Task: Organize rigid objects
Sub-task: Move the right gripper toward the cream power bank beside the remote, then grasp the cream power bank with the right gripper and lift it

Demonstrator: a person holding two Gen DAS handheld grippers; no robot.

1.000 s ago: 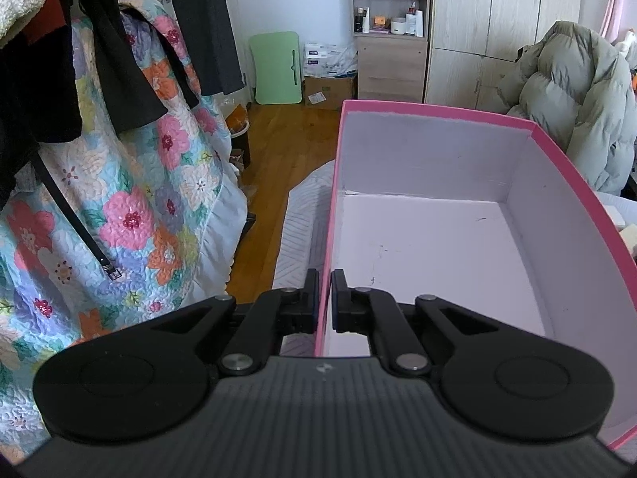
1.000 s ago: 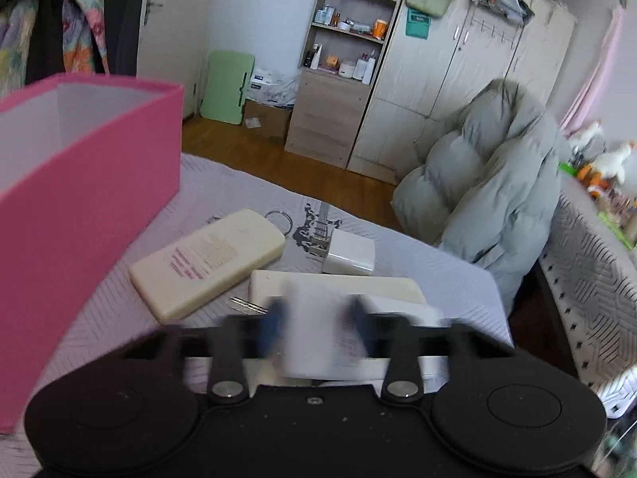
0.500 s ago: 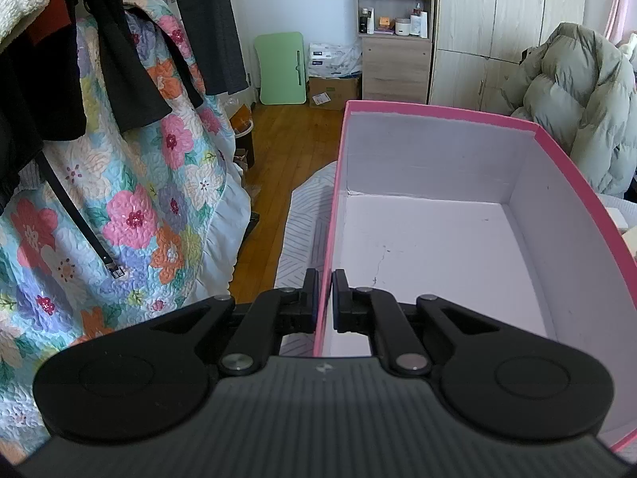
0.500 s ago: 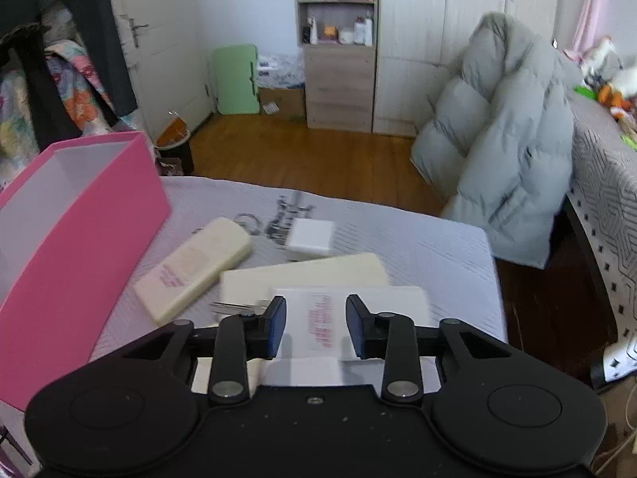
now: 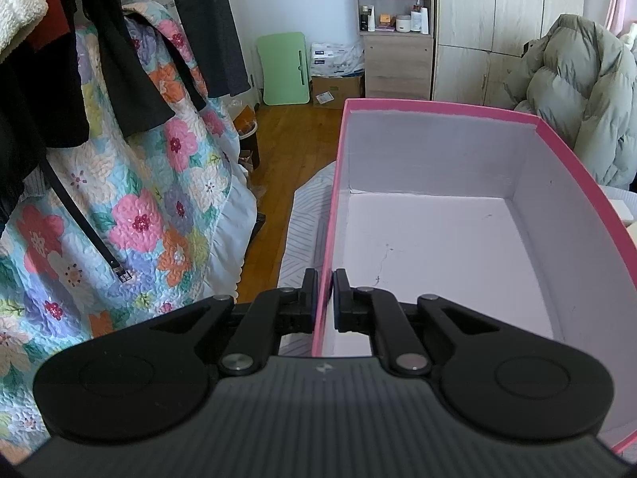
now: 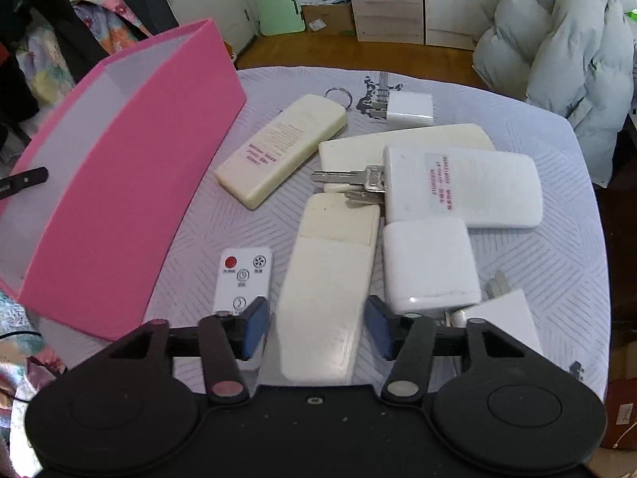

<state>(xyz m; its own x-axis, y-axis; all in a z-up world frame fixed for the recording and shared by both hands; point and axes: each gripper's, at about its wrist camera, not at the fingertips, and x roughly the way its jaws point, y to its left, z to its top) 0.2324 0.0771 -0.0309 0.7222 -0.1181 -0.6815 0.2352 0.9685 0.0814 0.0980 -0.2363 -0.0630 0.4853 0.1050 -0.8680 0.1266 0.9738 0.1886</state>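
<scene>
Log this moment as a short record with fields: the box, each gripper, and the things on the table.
box: pink box, nothing in it, at the table's left edge
left gripper: shut on the box's near wall
right gripper: jaws opening, straddling a cream remote, pads not touching it
small remote: white with a red button, flat beside the cream remote
keys: lying among the cream cases
chargers: white charger at the far side
table: covered with a striped cloth

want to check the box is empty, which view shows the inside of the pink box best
The left wrist view: it looks straight into the pink box, showing its bare floor and all inner walls. The right wrist view shows mostly its pink outer wall and only a strip of the inside.
</scene>
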